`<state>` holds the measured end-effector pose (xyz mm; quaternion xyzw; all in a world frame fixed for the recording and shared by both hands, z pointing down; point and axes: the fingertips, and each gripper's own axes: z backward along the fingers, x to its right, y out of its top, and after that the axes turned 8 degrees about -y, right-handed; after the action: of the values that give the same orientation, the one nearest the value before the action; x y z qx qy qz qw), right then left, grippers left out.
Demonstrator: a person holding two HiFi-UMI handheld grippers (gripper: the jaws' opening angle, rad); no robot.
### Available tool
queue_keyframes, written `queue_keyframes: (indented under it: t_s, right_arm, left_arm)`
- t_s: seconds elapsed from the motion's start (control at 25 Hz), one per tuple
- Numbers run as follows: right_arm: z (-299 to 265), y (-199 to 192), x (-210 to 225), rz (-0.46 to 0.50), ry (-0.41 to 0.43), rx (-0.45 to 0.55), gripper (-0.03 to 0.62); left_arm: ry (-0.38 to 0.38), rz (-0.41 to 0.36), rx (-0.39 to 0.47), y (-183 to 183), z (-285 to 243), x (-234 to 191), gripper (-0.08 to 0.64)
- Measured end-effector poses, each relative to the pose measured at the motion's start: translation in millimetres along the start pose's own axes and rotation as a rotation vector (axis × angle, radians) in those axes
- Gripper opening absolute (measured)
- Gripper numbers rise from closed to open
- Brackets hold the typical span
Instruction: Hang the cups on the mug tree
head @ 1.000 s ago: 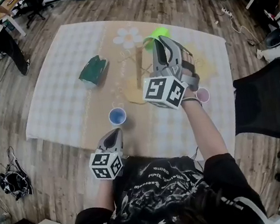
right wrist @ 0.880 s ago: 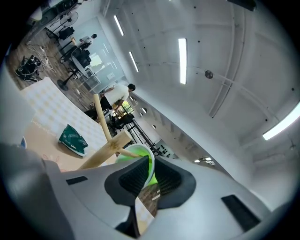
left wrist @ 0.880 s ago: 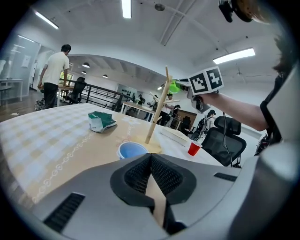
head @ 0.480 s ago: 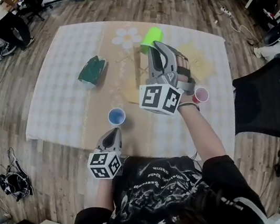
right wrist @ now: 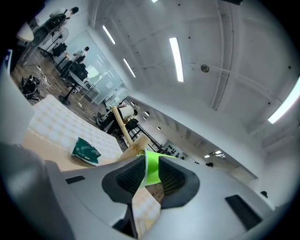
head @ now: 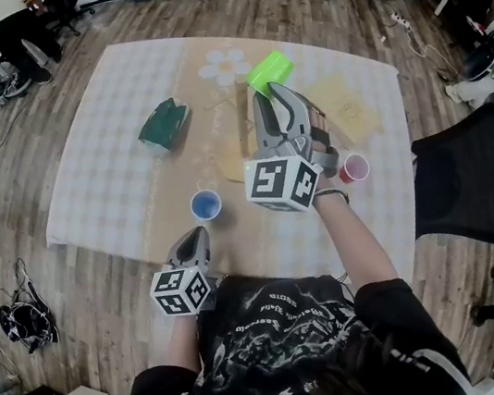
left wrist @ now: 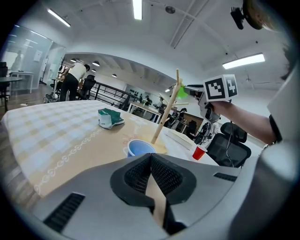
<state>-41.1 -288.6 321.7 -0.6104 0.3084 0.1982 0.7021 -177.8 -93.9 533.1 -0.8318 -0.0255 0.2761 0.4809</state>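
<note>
A lime green cup (head: 270, 71) hangs tilted at the top of the wooden mug tree (head: 245, 125), by a branch (right wrist: 133, 150). My right gripper (head: 269, 94) reaches to it at branch height. Its jaws have just been opening, and the cup's wall (right wrist: 152, 174) stands between them with the pads no longer pressing. A blue cup (head: 206, 205) stands upright near the tree's base. A red cup (head: 354, 167) stands to the right. A dark green cup (head: 163, 124) lies on its side at the left. My left gripper (head: 197, 235) is shut and empty, low at the table's near edge behind the blue cup (left wrist: 139, 147).
A pale checked cloth (head: 102, 169) covers the table. A black office chair (head: 473, 173) stands at the right. A person (head: 12, 25) is at a desk at the far left. Cables and a bag (head: 19, 319) lie on the wooden floor.
My right gripper has shifted slightly left and toward me with the green cup, and its jaws have spread wider. The left gripper has stayed put. The far person has moved.
</note>
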Motion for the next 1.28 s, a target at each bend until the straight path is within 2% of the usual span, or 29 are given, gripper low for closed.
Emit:
queue_keyframes:
  t_s: [0.24,0.4,0.48,0.68,0.88,1.04,1.2,1.28]
  right_arm:
    - [20,3,-3,-0.127,0.078,0.040,0.120]
    - [38,-18,0,-0.215,0.101,-0.001,0.091]
    - [47,-42,-4,-0.246,0.117,-0.056,0.089]
    - [80,-124,-24,-0.371,0.165,-0.272,0.062]
    - [130,-182,-54,-0.379,0.219,-0.431,0.035]
    - [166,-215,-72,-0.398,0.237,-0.544,0.031]
    - [189,-227,-80,-0.466,0.222,-0.579,0.011]
    - [198,-229,-85,-0.470,0.235,-0.592,0.011]
  left_arm:
    - [0.021,0.005,0.011,2,-1,-1,0.020]
    - [0.039,0.034,0.029,8,-2,-5,0.020]
    - [0.052,0.050,0.037,11,-4,-9,0.021]
    - [0.069,0.098,0.004,7,-14,-19,0.023]
    - [0.112,0.193,0.008,12,-21,-40,0.026]
    - [0.111,0.243,0.007,21,-29,-55,0.135]
    - [0.060,0.312,-0.019,19,-41,-59,0.144]
    - [0.026,0.325,-0.043,17,-44,-57,0.144]
